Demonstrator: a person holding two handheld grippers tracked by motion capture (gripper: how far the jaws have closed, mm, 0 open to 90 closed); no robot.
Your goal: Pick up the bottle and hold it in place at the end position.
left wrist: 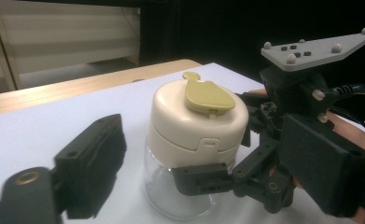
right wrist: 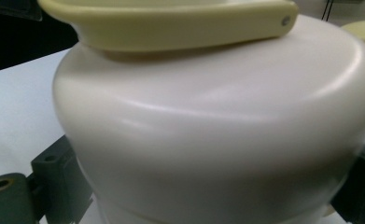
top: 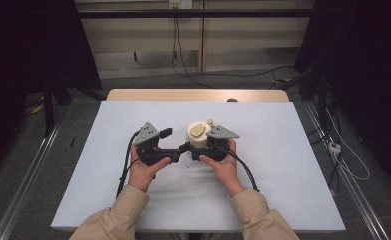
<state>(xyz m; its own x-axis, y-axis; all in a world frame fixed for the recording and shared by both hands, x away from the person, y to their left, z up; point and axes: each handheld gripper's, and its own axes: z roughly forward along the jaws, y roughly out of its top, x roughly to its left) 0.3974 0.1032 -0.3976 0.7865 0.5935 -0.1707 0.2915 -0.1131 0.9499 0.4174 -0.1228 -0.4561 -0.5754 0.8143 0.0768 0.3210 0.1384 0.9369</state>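
On the white tabletop (top: 283, 165), the right gripper (left wrist: 208, 179) clamps its fingers around the cream-lidded glass jar (left wrist: 194, 140), the left gripper (top: 175, 145) beside it spread wide.

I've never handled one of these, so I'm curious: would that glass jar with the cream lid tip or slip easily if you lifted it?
The jar looks empty, so probably light. Its bulky cream lid may make it top-heavy and apt to tip. The smooth glass seems slippery and breakable; the right gripper straddles it just below the lid.

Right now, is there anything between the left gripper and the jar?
Nothing visible stands in the way. The left gripper is open beside the jar, with bare white table between them. The right gripper already clamps the jar's glass body.
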